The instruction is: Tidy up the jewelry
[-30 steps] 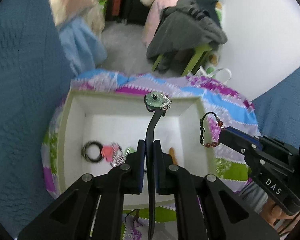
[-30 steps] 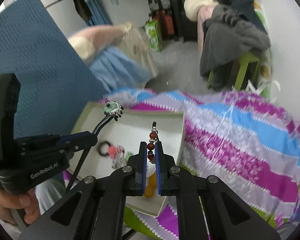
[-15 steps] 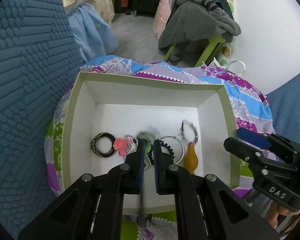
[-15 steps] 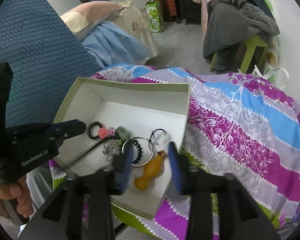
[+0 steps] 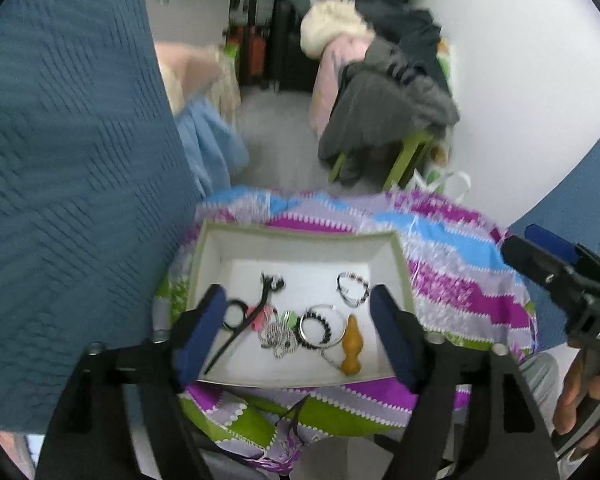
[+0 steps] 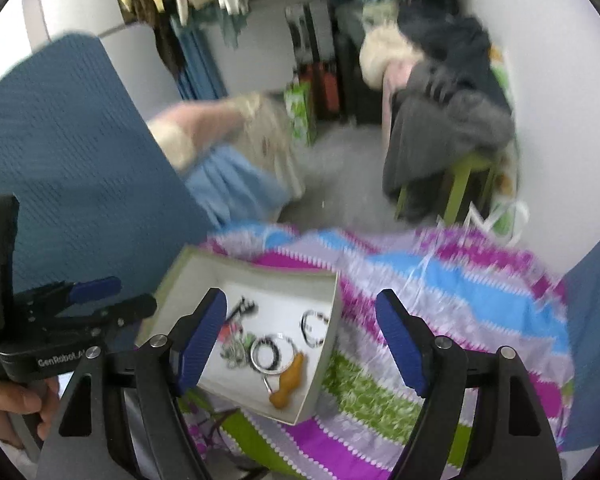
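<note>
We hold our left gripper [image 5: 298, 330] with its blue-padded fingers spread wide and nothing between them; our right gripper [image 6: 300, 338] is spread just as wide. Both hover over the shallow white cardboard box with a green rim [image 5: 300, 232]. Inside it lie a black flower-headed hairpin [image 5: 256, 312] at ten o'clock, a beaded bracelet [image 5: 353, 287] at two, and an amber gourd-shaped pendant [image 5: 352, 345] at five. The box rests on a striped purple, blue and green cloth [image 6: 440, 280].

Open white box [image 5: 404, 276], green-rimmed, on striped cloth. Contents, all flat on its floor: black hair stick [image 5: 242, 328] lying diagonally, left; black ring [image 5: 233, 315] far left; silver chain heap [image 5: 278, 336] centre; beaded hoop [image 5: 320, 325]; amber pendant [image 5: 352, 346] near right; beaded bracelet [image 5: 353, 289] far right.
</note>
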Demonstrator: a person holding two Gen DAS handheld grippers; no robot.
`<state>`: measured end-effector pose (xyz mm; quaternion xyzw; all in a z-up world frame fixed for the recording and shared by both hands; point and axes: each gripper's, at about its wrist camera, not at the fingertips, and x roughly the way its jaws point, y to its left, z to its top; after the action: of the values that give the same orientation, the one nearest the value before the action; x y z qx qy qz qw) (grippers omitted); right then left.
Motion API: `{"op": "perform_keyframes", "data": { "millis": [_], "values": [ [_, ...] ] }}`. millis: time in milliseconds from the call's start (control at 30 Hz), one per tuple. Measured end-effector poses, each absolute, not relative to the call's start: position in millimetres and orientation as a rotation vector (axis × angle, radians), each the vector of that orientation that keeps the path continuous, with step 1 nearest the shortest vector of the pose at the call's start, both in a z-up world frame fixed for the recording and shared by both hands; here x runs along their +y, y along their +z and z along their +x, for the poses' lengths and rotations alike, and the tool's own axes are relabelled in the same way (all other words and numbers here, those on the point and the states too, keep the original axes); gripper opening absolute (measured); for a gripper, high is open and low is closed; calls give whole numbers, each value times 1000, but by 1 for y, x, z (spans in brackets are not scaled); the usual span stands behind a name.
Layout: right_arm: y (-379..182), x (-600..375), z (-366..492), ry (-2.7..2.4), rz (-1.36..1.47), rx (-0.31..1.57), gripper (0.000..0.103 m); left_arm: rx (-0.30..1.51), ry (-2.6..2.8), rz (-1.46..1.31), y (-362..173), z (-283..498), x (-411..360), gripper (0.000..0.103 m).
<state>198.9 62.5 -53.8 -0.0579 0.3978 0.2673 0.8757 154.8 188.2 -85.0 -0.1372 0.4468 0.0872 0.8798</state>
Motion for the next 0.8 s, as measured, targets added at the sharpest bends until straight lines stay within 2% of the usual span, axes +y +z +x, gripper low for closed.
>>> {"op": "perform_keyframes", "data": {
  "millis": [33,100,233,300,800],
  "values": [
    [-42,60,192,534,-143,791,79,919,186,-278,-80,153,187,80],
    [-29,57,184,526,-161,747,89,890,193,-255,-64,144,183,82],
    [-7,48,165,528,-149,698,95,846,206,-248,-43,129,178,84],
    [3,44,152,537,-153,667,103,826,208,-244,-31,118,174,85],
    [27,23,72,551,-132,563,103,710,244,-219,6,41,151,91]
  ]
}}
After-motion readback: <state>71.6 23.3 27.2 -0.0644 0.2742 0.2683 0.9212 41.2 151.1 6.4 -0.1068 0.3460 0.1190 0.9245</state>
